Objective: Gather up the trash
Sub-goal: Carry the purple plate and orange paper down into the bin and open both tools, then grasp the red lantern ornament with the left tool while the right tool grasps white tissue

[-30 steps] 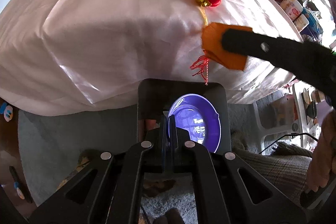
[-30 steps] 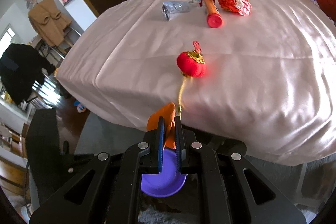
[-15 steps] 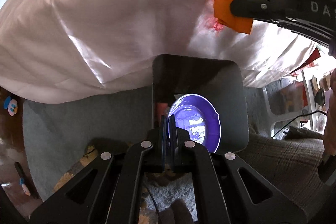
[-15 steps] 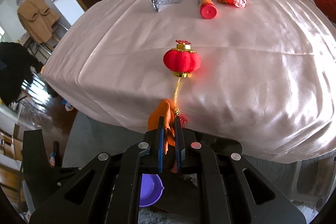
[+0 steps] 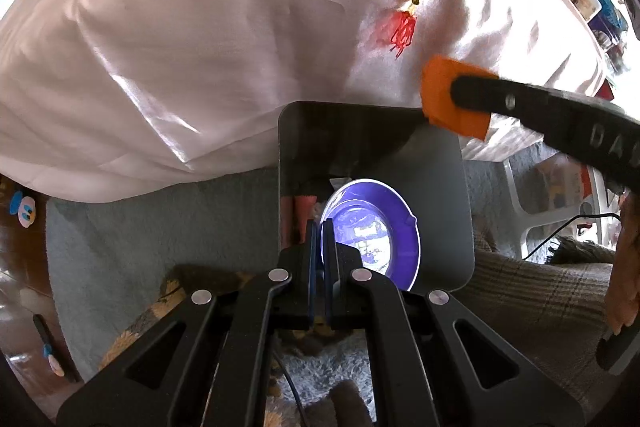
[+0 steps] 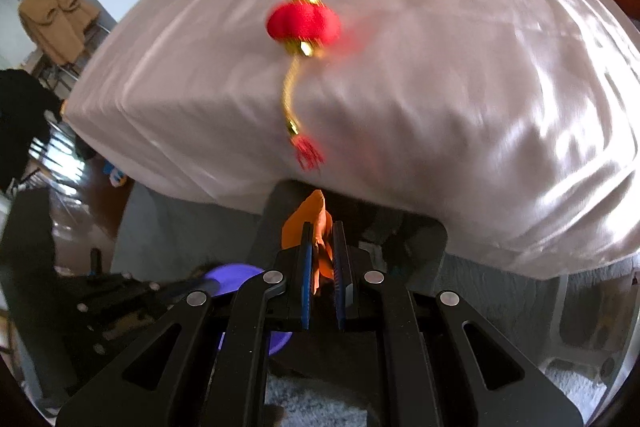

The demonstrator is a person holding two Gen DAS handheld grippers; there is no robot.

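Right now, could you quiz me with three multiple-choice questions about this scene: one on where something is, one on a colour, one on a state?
1. Where does the red lantern lie?
A. on the white-covered table
B. in the dark bin
C. on the floor

2. What colour is the plate in the left gripper?
A. green
B. purple
C. yellow

3. What state are the jaws of the right gripper in?
A. wide open, empty
B. shut on the orange scrap
C. shut on the lantern

B for item 2 and item 3, A for item 1: lantern rests on cloth; plate is purple; scrap is pinched between the jaws.

my left black two-finger gripper [image 5: 319,227]: pointing steeply down, jaws clamped.
my right black two-finger gripper [image 6: 321,231]: angled down, jaws pinched.
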